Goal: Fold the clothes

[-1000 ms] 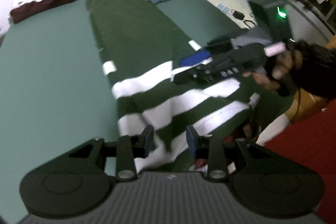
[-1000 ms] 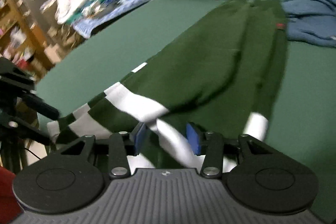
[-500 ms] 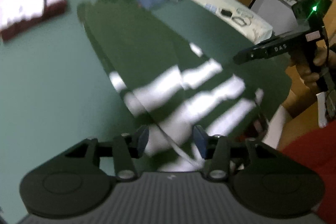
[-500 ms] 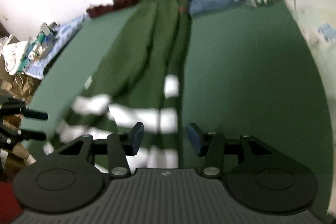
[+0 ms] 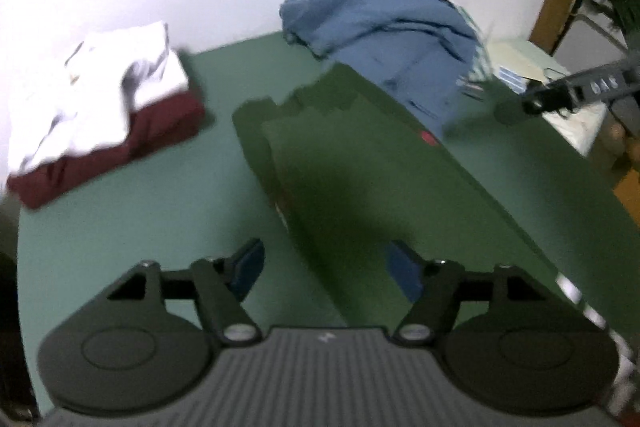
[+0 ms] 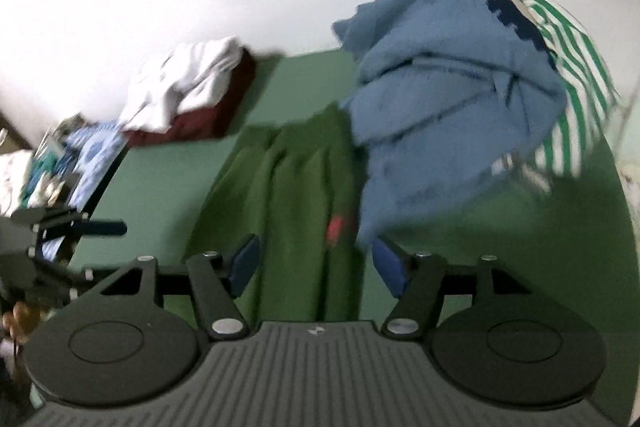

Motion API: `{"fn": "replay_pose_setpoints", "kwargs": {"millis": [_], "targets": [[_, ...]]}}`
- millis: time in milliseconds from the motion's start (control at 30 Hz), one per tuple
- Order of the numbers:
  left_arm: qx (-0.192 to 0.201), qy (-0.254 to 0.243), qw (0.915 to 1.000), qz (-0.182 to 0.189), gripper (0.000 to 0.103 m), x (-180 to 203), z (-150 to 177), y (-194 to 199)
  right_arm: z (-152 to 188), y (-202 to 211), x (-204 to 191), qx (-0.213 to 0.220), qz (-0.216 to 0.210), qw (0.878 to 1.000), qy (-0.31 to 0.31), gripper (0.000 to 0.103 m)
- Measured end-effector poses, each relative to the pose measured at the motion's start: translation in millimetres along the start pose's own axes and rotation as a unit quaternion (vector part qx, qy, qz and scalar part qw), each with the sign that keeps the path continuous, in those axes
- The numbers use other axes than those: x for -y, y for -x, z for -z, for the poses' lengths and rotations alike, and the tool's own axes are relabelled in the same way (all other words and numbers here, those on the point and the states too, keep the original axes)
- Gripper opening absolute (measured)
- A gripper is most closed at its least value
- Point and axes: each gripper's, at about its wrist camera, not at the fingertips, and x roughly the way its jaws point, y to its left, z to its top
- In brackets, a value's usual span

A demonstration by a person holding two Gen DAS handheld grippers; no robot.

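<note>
A dark green garment (image 5: pixel 360 163) with a small red tag lies stretched out lengthwise on the green table (image 5: pixel 120 219); it also shows in the right wrist view (image 6: pixel 296 179). My left gripper (image 5: pixel 326 269) is open and empty, hovering over the garment's middle. My right gripper (image 6: pixel 314 263) is open and empty, above the garment's far end near the red tag (image 6: pixel 334 227). The right gripper's fingers show at the far right of the left wrist view (image 5: pixel 560 91). The left gripper shows at the left edge of the right wrist view (image 6: pixel 64 227).
A folded stack of white and maroon clothes (image 5: pixel 100 115) sits at the far left of the table. A pile of blue clothing (image 5: pixel 392 27) over a green-striped item (image 6: pixel 568 83) lies at the far right, touching the green garment. A wall stands behind.
Both grippers have moved forward along the garment, from its white-striped near end toward the far end. Both have opened wider. The striped end has dropped out of view.
</note>
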Motion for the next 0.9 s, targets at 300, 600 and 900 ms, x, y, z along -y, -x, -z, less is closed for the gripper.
{"fn": "replay_pose_setpoints", "kwargs": {"millis": [300, 600, 900], "targets": [[-0.018, 0.024, 0.9993, -0.024, 0.077, -32, -37, -87, -52, -87, 23, 0.02, -0.045, 0.997, 0.055, 0.064], [0.005, 0.077, 0.9969, 0.016, 0.092, -55, -49, -111, -58, -116, 38, -0.02, -0.111, 0.992, 0.057, 0.054], [0.046, 0.112, 0.9926, 0.007, 0.059, -57, -58, -119, -65, -122, 44, -0.025, -0.116, 0.991, 0.053, 0.01]]}}
